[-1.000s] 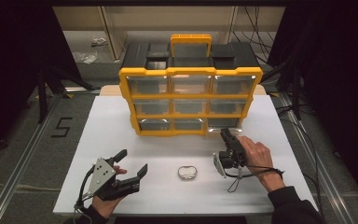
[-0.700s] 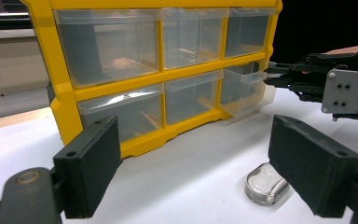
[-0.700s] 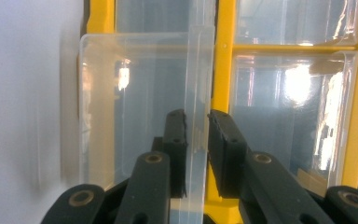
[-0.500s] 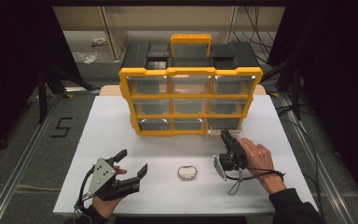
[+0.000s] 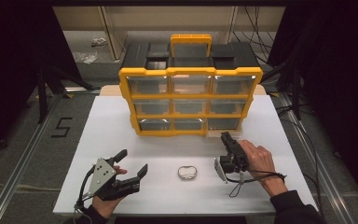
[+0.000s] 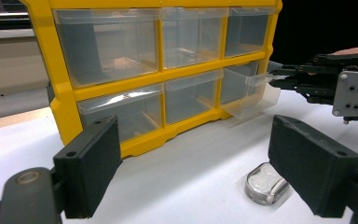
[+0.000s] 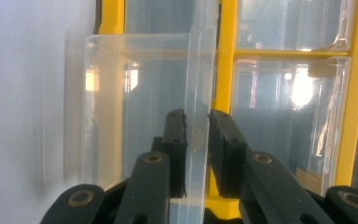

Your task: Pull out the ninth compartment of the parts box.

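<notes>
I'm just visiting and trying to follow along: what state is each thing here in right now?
Bottom right drawer: pulled partly out, empty.
Other drawers: pushed in.
Organizer cabinet: upright on the table.
Right gripper: fingers shut on the drawer's front lip.
Left gripper: fingers open, holding nothing.
Small shiny tin: lying flat, untouched.

One yellow drawer cabinet with nine clear drawers, one of them pulled out; one small, seemingly metal, tin; two grippers; one white table
</notes>
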Motion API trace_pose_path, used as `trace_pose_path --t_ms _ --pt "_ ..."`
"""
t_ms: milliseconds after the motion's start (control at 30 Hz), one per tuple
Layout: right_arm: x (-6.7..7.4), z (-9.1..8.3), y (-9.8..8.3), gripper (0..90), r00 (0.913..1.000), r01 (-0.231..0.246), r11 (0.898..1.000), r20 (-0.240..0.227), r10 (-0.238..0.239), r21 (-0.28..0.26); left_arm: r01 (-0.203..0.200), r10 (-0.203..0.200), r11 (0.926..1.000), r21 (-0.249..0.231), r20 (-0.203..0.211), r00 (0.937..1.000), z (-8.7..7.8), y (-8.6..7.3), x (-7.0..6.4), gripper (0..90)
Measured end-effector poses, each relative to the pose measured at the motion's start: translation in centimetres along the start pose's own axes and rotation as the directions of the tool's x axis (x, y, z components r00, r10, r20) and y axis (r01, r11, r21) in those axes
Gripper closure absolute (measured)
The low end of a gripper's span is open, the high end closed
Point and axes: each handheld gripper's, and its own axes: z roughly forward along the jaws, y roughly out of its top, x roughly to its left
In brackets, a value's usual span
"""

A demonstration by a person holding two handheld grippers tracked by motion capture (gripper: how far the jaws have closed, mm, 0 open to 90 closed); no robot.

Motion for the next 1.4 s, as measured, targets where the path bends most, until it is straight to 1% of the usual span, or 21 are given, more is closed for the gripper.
trace_pose_path --t_ms 67,100,200,300,333,367,400,500,700,867,933,967,1100,1233,1267,1300,1333,1367,1400 --pt "0.0 -0.1 0.0 78.0 1.0 -0.002 1.0 -0.001 0.002 0.0 0.0 0.0 1.0 0.0 0.0 1.0 0.0 0.0 0.0 16.4" --pt "0.0 -0.1 0.0 78.0 1.0 0.006 1.0 0.0 -0.006 -0.003 0.0 0.0 1.0 0.0 0.0 1.0 0.0 0.0 0.0 16.4" --pt "0.0 -0.2 0.0 78.1 1.0 0.001 1.0 -0.005 -0.001 0.005 0.0 0.0 1.0 0.001 0.0 1.0 0.0 0.0 0.0 16.4" --pt "0.0 -0.2 0.0 78.1 1.0 0.007 1.0 0.004 -0.007 -0.012 -0.001 0.001 1.0 0.001 0.0 1.0 0.0 0.0 0.0 16.3" --pt "0.0 -0.3 0.0 78.0 0.9999 0.01 1.0 0.003 -0.01 -0.008 -0.001 0.001 1.0 0.002 0.0 1.0 0.0 0.0 0.0 16.4" --pt "0.1 -0.3 0.0 78.1 1.0 0.003 1.0 0.003 -0.003 -0.007 -0.001 0.001 1.0 0.001 -0.001 1.0 0.0 0.0 0.0 16.4" --pt "0.1 -0.3 0.0 78.1 0.9999 0.012 1.0 0.002 -0.012 -0.01 -0.001 0.001 1.0 0.001 -0.002 1.0 0.0 0.0 0.0 16.3" --pt "0.1 -0.4 -0.1 78.1 0.9999 0.014 1.0 0.003 -0.014 -0.014 0.002 -0.002 1.0 0.001 -0.003 1.0 0.0 0.0 0.0 16.4" --pt "0.2 -0.6 -0.1 78.1 1.0 0.008 1.0 0.002 -0.008 -0.016 0.002 -0.002 1.0 0.002 -0.003 1.0 -0.1 0.0 0.0 16.4" --pt "0.1 -0.8 -0.1 78.1 0.9997 0.024 0.999 0.005 -0.023 -0.024 0.0 0.0 1.0 0.002 -0.004 1.0 -0.1 0.0 0.0 16.4" --pt "0.2 -1.0 -0.1 78.1 0.9999 0.014 1.0 0.0 -0.014 -0.018 0.002 -0.002 1.0 0.002 -0.005 1.0 -0.1 0.0 0.0 16.4" --pt "0.2 -1.0 -0.1 78.1 0.9999 0.012 1.0 0.003 -0.012 -0.024 0.003 -0.003 1.0 0.002 -0.005 1.0 -0.1 0.0 0.0 16.4" --pt "0.3 -1.3 -0.1 78.1 0.9997 0.023 0.999 0.002 -0.023 -0.022 0.0 0.0 1.0 0.001 -0.005 1.0 -0.1 0.0 0.0 16.4" --pt "0.4 -1.5 -0.2 78.6 0.9995 0.03 0.999 0.008 -0.03 -0.034 0.002 -0.001 1.0 0.001 -0.005 1.0 -0.1 0.0 0.0 16.4" --pt "0.4 -1.6 -0.2 79.1 0.9993 0.038 0.999 0.007 -0.037 -0.033 0.001 -0.001 1.0 0.001 -0.005 1.0 -0.1 0.0 0.0 16.4" --pt "0.5 -1.7 -0.2 82.5 0.9993 0.037 0.999 0.005 -0.036 -0.038 0.002 -0.002 1.0 0.002 -0.005 1.0 -0.1 0.0 0.0 16.4" --pt "0.5 -1.9 -0.2 90.0 0.9993 0.038 0.998 -0.002 -0.038 -0.044 0.002 -0.002 1.0 0.002 -0.005 1.0 -0.1 0.0 0.0 16.4" --pt "0.5 -2.2 -0.2 90.0 0.9994 0.025 0.998 -0.023 -0.026 -0.054 0.001 -0.001 1.0 0.001 -0.004 1.0 -0.1 0.0 0.0 16.4" --pt "0.7 -2.4 -0.2 90.0 0.999 0.035 0.998 -0.027 -0.036 -0.045 0.001 -0.001 1.0 0.0 -0.004 1.0 -0.1 0.0 0.0 16.4"
